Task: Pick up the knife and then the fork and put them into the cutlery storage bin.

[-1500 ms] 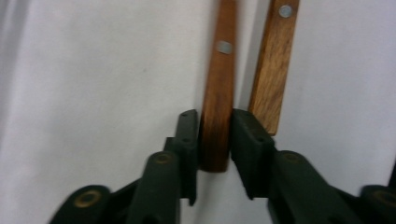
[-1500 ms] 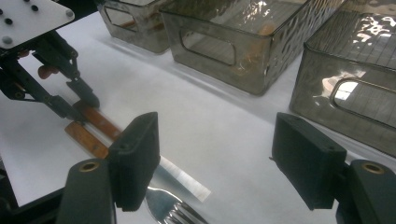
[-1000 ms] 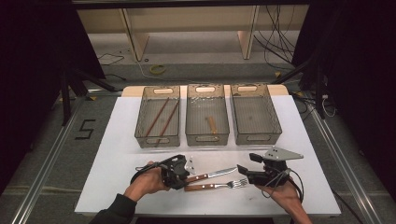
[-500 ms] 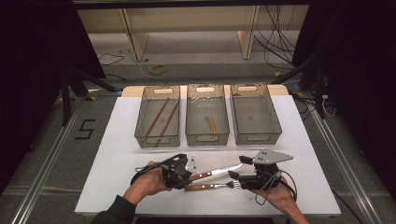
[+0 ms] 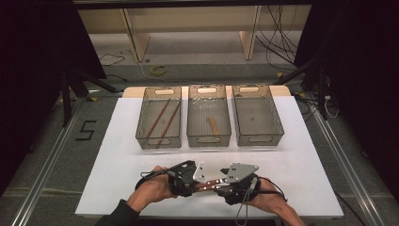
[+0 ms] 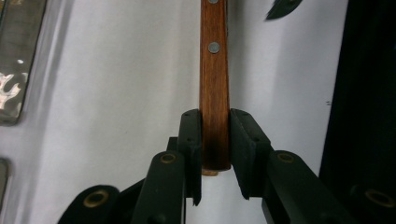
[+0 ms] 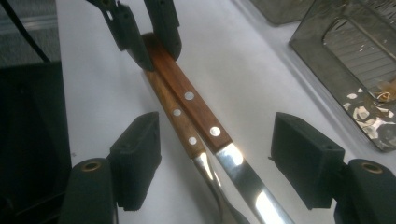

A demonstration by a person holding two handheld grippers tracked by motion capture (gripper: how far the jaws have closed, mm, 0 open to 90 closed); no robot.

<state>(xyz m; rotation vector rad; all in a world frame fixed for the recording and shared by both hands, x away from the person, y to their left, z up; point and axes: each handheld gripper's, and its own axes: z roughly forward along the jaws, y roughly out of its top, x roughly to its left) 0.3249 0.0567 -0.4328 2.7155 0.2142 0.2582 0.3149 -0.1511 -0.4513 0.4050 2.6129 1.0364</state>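
Observation:
A wooden-handled knife (image 7: 187, 95) and a wooden-handled fork (image 7: 180, 126) lie side by side near the front of the white table (image 5: 306, 160). My left gripper (image 6: 215, 126) is shut on the end of the knife handle (image 6: 214, 70). In the right gripper view the left gripper (image 7: 142, 32) stands at the far end of the handles. My right gripper (image 7: 217, 140) is open, with one jaw on each side of both utensils, where the handles meet the metal. In the high view the left gripper (image 5: 186, 181) and right gripper (image 5: 226, 184) face each other closely over the handles (image 5: 211, 183).
Three mesh bins stand in a row at the back of the table. The left bin (image 5: 159, 141) holds two chopsticks (image 5: 160, 117), the middle bin (image 5: 209, 140) a small wooden piece (image 5: 213, 125), and the right bin (image 5: 259, 139) looks bare. Cables lie on the floor beyond.
My right gripper has moved left from the utensils' metal ends, and its open jaws now straddle them. The left gripper has stayed at the handle ends.

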